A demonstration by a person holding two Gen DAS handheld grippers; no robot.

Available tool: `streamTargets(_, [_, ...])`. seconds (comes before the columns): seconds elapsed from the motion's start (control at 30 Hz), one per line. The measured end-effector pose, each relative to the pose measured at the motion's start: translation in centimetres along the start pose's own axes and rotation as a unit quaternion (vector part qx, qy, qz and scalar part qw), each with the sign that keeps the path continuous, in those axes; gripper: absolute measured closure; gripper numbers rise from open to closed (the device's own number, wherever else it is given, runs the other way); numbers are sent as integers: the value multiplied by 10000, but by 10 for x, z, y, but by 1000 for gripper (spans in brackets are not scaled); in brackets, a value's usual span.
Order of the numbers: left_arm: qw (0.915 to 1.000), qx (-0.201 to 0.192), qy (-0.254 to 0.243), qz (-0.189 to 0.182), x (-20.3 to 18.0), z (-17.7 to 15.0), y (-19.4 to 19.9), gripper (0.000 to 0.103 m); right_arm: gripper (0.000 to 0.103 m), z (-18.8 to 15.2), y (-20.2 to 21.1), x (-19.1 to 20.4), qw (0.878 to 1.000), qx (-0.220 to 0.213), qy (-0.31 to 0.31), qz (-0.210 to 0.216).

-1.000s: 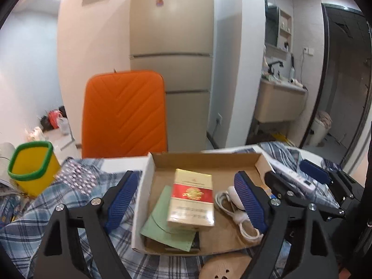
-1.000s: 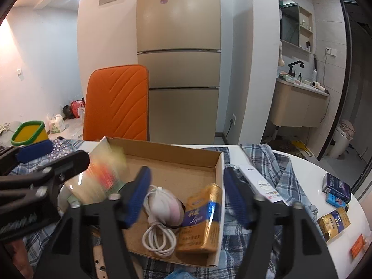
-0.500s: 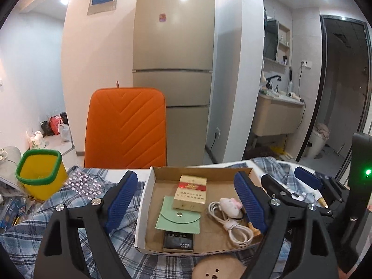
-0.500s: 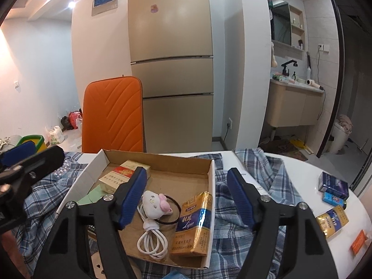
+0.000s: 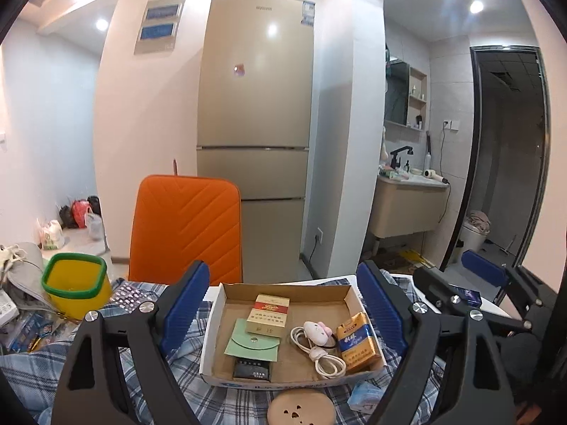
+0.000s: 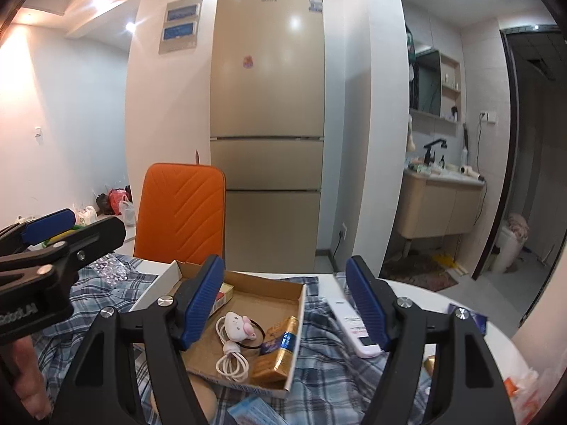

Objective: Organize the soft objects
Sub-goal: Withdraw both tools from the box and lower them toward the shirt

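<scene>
At the lower centre of both wrist views, we hold our two grippers above a shallow brown cardboard tray (image 5: 226,295) that sits on a blue-and-white plaid cloth (image 5: 42,364). Our left gripper (image 5: 283,313) stands wide, its blue ribbed pads (image 5: 184,301) flanking the tray and gripping nothing. Our right gripper (image 6: 283,304) is likewise spread wide and empty, its blue pads (image 6: 202,301) hanging over the tray's right half; its black frame also juts into the right edge of the left view.

Inside the tray, from left to right in the left view, lie a flat mint-green snap pouch (image 5: 252,340), a cream cigarette pack with a red band (image 5: 268,314) overlapping the pouch's upper edge, a small black box (image 5: 252,368) at the front wall, a coiled white cable with a pink-and-white plush charm (image 5: 316,341), and a gold-and-blue cigarette pack (image 5: 358,343) leaning against the right wall. A thin black hair ring (image 6: 258,334) lies under the charm.

In front of the tray, at the bottom of the left view, we see a round tan wooden disc with small cut-outs (image 5: 301,409) and a pale blue tissue packet (image 5: 365,395). A yellow square bin with a green rim (image 5: 74,288) stands at left, an orange quilted chair back (image 5: 186,223) and a tall beige refrigerator (image 5: 257,106) behind. A white remote-like bar (image 6: 352,326) rests on the cloth right of the tray.
</scene>
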State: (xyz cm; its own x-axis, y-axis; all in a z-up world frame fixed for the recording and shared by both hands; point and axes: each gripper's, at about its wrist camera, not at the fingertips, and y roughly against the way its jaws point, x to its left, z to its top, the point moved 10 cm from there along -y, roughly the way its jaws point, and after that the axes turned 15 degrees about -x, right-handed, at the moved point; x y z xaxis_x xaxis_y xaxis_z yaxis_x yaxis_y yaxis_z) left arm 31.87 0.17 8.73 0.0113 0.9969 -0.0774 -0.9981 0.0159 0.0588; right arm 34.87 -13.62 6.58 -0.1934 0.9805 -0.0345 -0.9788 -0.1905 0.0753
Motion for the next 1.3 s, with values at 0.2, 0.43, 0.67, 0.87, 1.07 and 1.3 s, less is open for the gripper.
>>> streamTargets(0.2, [9995, -299, -32, -22, -8, 3, 43, 16, 33, 7, 28, -10, 9996, -190, -211, 8])
streamTargets(0.43, [9983, -573, -67, -112, -17, -11, 85, 16, 31, 4, 57, -10, 9980, -575, -138, 226])
streamTargets(0.67, [9972, -748, 17, -51, -11, -36, 101, 16, 28, -20, 67, -2, 9966, -775, 1, 286])
streamTargets(0.87, [9963, -804, 293, -17, 6, -50, 95, 16, 23, -43, 64, -3, 9976, -658, 83, 192])
streamTargets(1.07, [9959, -750, 500, -77, 13, -56, 90, 0, 0, -44, 68, -11, 9967, -789, -82, 175])
streamTargets(1.3, [9959, -865, 268, 26, 6, -55, 96, 0, 0, -46, 69, -11, 9968, -796, -46, 88])
